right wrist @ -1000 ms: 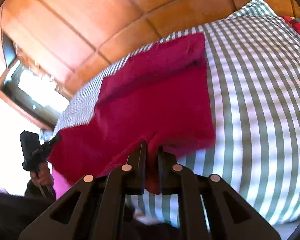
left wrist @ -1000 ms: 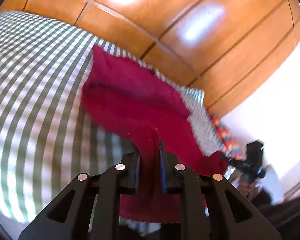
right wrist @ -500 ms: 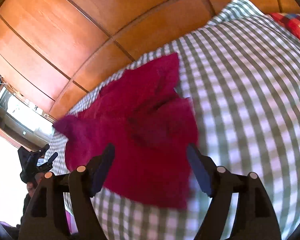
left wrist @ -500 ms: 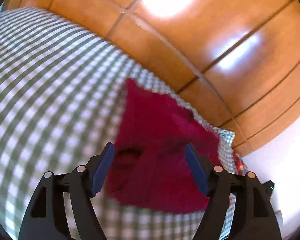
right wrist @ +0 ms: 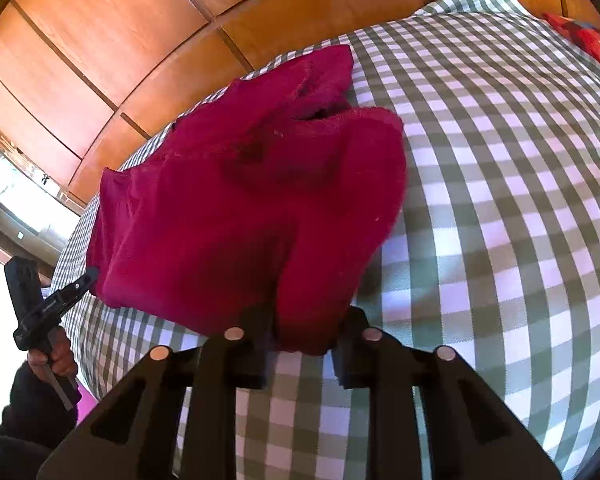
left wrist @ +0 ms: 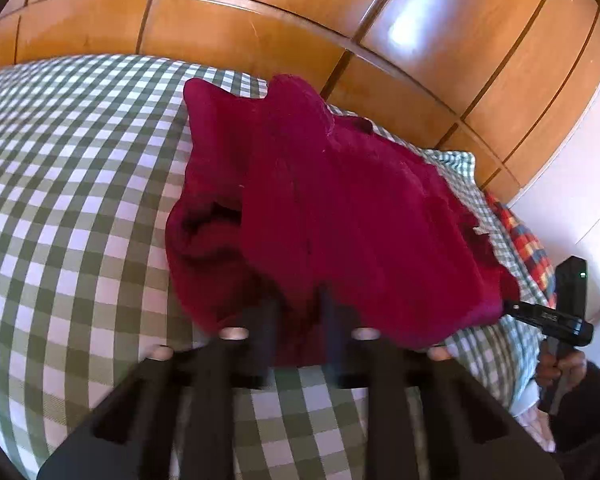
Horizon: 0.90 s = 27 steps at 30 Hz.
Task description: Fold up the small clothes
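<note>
A crimson garment [left wrist: 340, 208] lies bunched and partly folded on the green-and-white checked bed [left wrist: 80, 200]. My left gripper [left wrist: 298, 320] is shut on the garment's near edge, its fingers blurred by motion. In the right wrist view the same crimson garment [right wrist: 240, 208] lies on the checked bed [right wrist: 500, 200]. My right gripper [right wrist: 300, 340] has its fingers closed in on a thick fold of the near edge, which fills the gap between them. Each gripper shows in the other's view, at the garment's far corner.
A wooden panelled wardrobe [left wrist: 300, 12] stands behind the bed. A red-and-blue checked cloth [left wrist: 528, 244] lies at the bed's far end. A window [right wrist: 16, 184] shows at the left of the right wrist view. The other gripper [right wrist: 40, 308] is held beside the bed.
Half a second ago both grippers were open above the released garment. Now both have come down and closed on its near edge again. The garment has gone from spread to bunched.
</note>
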Tool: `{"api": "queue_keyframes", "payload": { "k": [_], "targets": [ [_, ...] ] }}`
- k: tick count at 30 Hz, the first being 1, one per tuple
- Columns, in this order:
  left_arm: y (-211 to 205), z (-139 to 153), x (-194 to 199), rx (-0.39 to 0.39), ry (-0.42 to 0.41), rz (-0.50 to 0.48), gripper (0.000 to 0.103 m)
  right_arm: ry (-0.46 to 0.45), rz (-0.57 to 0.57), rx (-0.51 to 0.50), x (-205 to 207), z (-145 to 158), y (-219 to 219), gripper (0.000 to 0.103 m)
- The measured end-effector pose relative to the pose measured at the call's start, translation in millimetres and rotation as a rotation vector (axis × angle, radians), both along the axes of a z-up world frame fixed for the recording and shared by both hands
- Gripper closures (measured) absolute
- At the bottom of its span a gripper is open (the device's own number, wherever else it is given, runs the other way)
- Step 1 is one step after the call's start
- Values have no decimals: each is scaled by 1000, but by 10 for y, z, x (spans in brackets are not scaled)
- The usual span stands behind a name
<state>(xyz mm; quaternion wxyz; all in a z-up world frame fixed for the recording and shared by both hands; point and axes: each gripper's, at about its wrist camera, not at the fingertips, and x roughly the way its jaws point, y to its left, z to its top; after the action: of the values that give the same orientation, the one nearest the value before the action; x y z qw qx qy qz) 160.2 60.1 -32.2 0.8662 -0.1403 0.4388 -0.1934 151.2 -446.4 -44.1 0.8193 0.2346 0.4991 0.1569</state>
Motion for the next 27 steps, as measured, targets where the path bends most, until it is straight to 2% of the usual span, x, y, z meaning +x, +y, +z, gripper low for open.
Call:
{"api": "queue_keyframes", "payload": {
  "k": [5,9,11,13,15,17,18,21,23,25,27],
  "targets": [
    [289,126,-508,-109,9,-44,96,-5,46,-13,-288,110,-105,86],
    [290,72,-980,-136,63,-79,96,17,132,-59,-716,182,-157,86],
    [326,15,-1243,-159,96,-69,95,37,159,-62,-898,174,-180,86],
    [352,3,-1418,-147,110,-58,94,41,187,-67,-1037,185,-176,83],
    [387,67,-1461,-156,116,-47,80,38,157,-67,-1064,201,-245,61],
    [458,221,-1419,-176,86,-16,43,20,103,-48,-1021,229,-353,42],
    [501,288,-1341,-185,62,8,37,15,77,-48,-940,219,-406,40],
    [538,384,-1108,-195,38,40,35,-1,34,-42,-701,211,-490,40],
    [494,436,-888,-200,20,41,28,4,23,-44,-562,179,-493,42],
    [435,443,-672,-196,14,34,28,23,9,-40,-380,115,-467,48],
    [366,398,-478,-208,28,28,28,31,26,-59,-254,78,-383,65]
  ]
}}
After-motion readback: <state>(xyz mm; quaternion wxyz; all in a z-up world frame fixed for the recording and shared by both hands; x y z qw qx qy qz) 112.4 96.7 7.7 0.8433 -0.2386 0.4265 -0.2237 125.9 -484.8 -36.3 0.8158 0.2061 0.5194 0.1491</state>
